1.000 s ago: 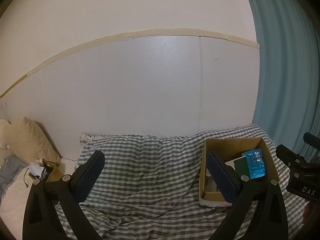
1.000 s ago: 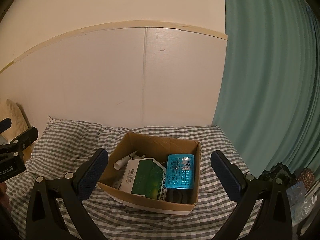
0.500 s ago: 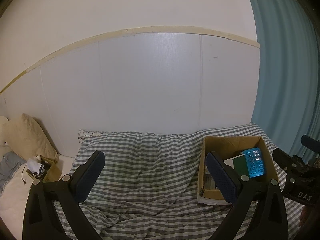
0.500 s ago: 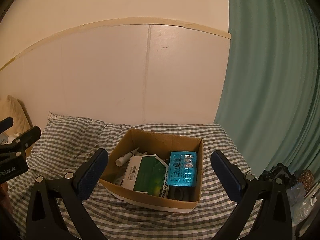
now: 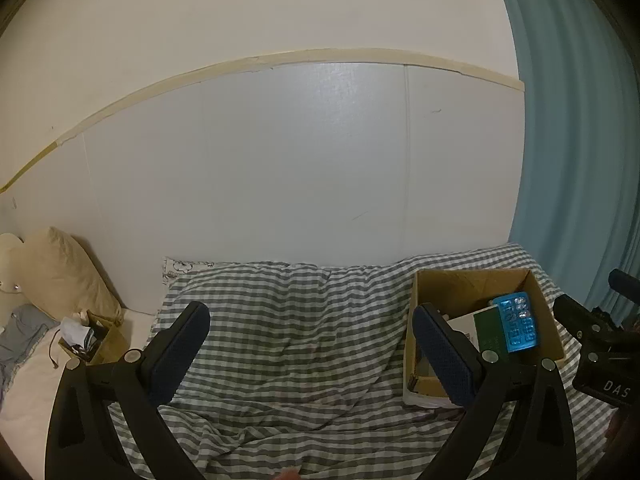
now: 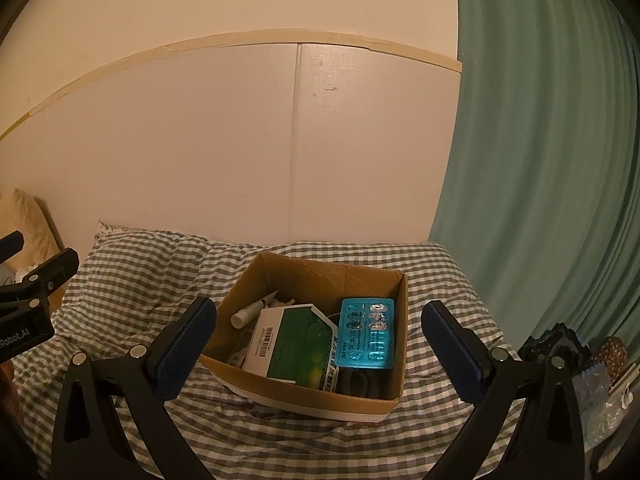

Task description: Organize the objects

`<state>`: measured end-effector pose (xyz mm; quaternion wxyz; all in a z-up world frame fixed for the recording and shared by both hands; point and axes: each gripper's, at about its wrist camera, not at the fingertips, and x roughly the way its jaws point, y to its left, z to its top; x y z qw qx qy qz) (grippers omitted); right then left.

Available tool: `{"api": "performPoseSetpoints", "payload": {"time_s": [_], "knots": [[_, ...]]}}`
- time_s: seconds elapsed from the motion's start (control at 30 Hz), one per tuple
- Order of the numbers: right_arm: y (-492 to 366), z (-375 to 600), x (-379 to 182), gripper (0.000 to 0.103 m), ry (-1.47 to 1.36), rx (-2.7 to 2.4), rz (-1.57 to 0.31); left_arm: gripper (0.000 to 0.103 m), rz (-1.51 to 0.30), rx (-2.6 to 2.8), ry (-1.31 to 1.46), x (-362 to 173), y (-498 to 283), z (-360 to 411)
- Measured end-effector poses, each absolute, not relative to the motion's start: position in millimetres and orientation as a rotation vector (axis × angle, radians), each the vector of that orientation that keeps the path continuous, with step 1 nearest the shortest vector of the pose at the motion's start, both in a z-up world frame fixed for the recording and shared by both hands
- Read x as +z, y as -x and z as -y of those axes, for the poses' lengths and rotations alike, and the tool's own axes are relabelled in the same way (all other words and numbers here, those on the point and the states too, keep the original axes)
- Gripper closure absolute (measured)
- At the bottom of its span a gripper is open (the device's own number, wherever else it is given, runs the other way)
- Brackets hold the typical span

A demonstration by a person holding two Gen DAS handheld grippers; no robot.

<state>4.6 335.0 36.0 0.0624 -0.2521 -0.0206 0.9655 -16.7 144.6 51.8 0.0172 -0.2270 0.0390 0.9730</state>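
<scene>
A brown cardboard box (image 6: 316, 394) stands on the grey checked bedspread (image 6: 132, 272). Inside it lie a blue blister pack (image 6: 366, 334), a green and white carton (image 6: 290, 344) and a white tube (image 6: 254, 310). My right gripper (image 6: 320, 338) is open and empty, held in front of and above the box. In the left wrist view the box (image 5: 472, 284) sits at the right with the blister pack (image 5: 518, 322) showing. My left gripper (image 5: 310, 346) is open and empty over bare bedspread (image 5: 288, 312), left of the box.
A teal curtain (image 6: 540, 160) hangs at the right. White wall panels (image 5: 280, 168) stand behind the bed. A beige pillow (image 5: 66, 272) and a small box of clutter (image 5: 90, 338) lie at the far left. Bags and clutter (image 6: 588, 364) sit at the bed's right.
Both grippers have drawn back and tilted up a little, so the box and bed sit slightly lower and farther in both views. Both grippers stay open and empty.
</scene>
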Motion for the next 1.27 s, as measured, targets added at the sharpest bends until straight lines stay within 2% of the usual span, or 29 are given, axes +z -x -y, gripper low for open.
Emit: {"api": "performPoseSetpoints", "payload": {"time_s": [0.2,0.57,1.27], "knots": [[-4,-336,35,0.0,0.767,2.912,0.063,0.0,-0.059,2.998,0.671,54,14,-143],[-3,-337,33,0.0,0.772,2.903,0.059,0.0,-0.123,3.007,0.654,53,12,-150],[-2,-339,29,0.0,0.788,2.905,0.062,0.0,-0.095,3.014,0.675,49,15,-140]]}}
